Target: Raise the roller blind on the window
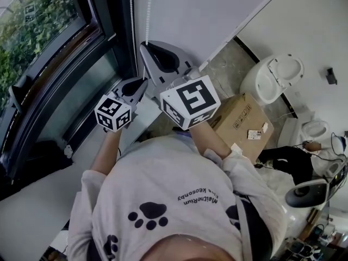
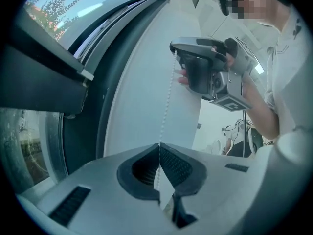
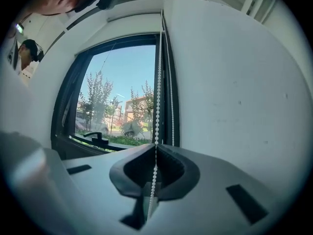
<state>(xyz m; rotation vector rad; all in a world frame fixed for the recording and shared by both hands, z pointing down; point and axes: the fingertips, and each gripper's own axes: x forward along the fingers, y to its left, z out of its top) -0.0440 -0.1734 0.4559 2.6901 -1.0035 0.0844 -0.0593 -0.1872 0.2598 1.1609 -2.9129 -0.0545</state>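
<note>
- Paw-print shirt on the person fills the near foreground of the head view, with both arms reaching toward the window.
- Right gripper: jaws pressed together on the white bead chain, the higher grip.
- Left gripper: jaws pinched tight on the same strand, just below the right one.
- Bead chain hangs beside the dark window frame against the white wall, and a second strand runs parallel.
</note>
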